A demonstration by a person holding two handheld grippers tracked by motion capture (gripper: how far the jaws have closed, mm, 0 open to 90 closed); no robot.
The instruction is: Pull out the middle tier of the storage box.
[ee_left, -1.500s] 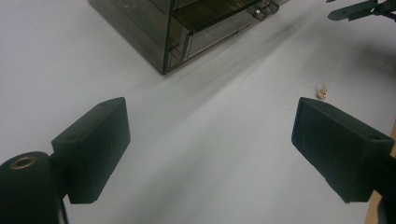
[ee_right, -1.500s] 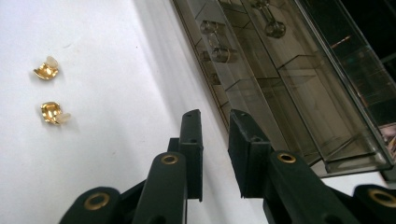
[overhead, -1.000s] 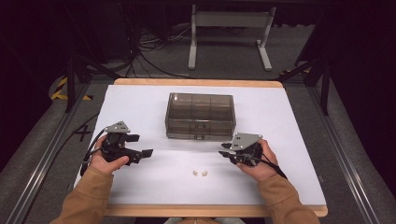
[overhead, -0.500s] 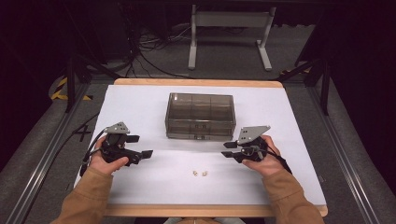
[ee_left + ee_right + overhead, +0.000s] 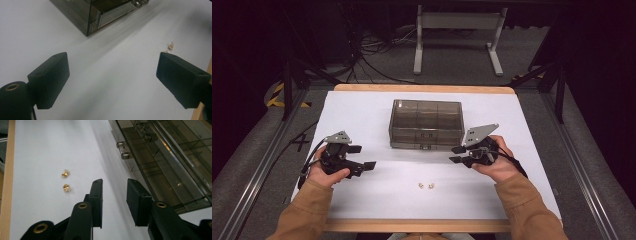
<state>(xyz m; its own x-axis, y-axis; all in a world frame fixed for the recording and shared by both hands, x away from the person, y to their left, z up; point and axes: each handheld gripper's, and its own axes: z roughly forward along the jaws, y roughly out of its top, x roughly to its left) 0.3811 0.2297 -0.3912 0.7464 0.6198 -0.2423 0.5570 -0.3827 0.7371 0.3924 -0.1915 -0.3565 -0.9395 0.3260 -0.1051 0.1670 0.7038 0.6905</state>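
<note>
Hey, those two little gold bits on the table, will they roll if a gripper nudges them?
Probably: the gold bits look rounded and tiny, so a nudge would likely scoot or roll them. They look shiny and hard, so they may slip from the right gripper.

— What colour is the table (image 5: 362, 110)?
— White on top, plain, with a pale wood edge (image 5: 422, 88) along the far and near sides.
— And the box (image 5: 426, 124)?
— Smoky grey-brown, see-through, no pattern; its clasps (image 5: 123, 149) are clear.
— The two beads (image 5: 427, 186)?
— Shiny gold.
— The grippers?
— Left gripper (image 5: 361, 157) and right gripper (image 5: 457, 154) are black, each with a grey plate on top. Brass-coloured rivets (image 5: 82, 205) sit in the black jaws.
— Sleeves (image 5: 307, 212)?
— Tan, plain.
— The floor (image 5: 257, 150)?
— Dark grey, with one black-and-yellow striped tape (image 5: 279, 96) patch at the left.
</note>
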